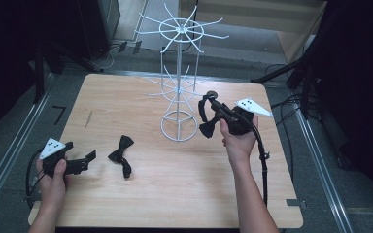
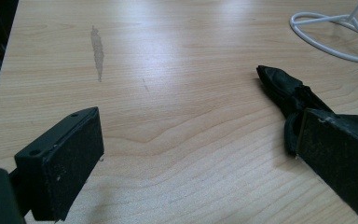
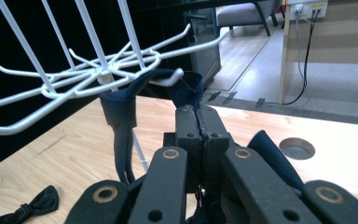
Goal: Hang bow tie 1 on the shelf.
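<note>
Bow ties number two: a dark navy bow tie (image 3: 121,112), its strap looped over a hook of the single white wire rack (image 1: 179,73) right of centre, pinched in the right gripper (image 3: 198,116); a black bow tie (image 1: 121,154) lies lower left beside the left gripper (image 1: 85,162), jaws spread, empty.

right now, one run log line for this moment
right gripper: shut on navy bow tie strap, looping it onto rack hook | left gripper: open, beside black bow tie
</note>
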{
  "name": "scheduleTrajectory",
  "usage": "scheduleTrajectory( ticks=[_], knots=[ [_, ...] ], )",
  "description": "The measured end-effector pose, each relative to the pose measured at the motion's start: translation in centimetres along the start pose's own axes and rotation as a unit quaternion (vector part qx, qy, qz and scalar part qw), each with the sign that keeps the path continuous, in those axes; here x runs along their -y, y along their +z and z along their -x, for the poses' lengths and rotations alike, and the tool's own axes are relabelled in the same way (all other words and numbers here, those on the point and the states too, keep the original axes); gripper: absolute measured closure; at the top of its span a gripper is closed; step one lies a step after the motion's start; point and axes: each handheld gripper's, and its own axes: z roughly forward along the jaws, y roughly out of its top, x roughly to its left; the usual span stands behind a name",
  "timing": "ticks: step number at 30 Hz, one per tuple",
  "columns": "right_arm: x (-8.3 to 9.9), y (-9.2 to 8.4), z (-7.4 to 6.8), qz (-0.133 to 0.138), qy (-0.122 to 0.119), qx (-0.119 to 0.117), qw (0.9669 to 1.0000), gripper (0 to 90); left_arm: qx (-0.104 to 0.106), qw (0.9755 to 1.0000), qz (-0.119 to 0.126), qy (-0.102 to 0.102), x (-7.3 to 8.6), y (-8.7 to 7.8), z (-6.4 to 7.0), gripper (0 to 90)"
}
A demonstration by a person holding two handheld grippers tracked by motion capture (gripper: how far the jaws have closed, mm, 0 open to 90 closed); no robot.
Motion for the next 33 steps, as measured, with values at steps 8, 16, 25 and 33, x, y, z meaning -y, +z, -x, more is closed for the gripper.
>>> scheduleTrajectory(
  ticks=[8,16,25,33],
  knots=[
    [0.9,1.9,-0.8,-0.010,-0.007,0.000,0.9999,90.0,0.004,1.0000,0.000,0.001,0.0,0.0,0.0,1.4],
    [1.5,2.9,-1.8,-0.013,-0.023,-0.012,0.9996,89.4,0.004,1.0000,-0.001,0.001,0.0,0.0,0.0,1.4],
    [2.1,2.8,-1.5,-0.022,-0.018,-0.027,0.9992,74.3,0.006,1.0000,-0.006,0.000,-0.1,0.2,-0.1,1.4],
    [1.9,1.3,-1.8,-0.013,-0.029,-0.009,0.9995,46.1,0.006,1.0000,-0.007,-0.001,-0.1,0.2,-0.1,1.4]
  ],
)
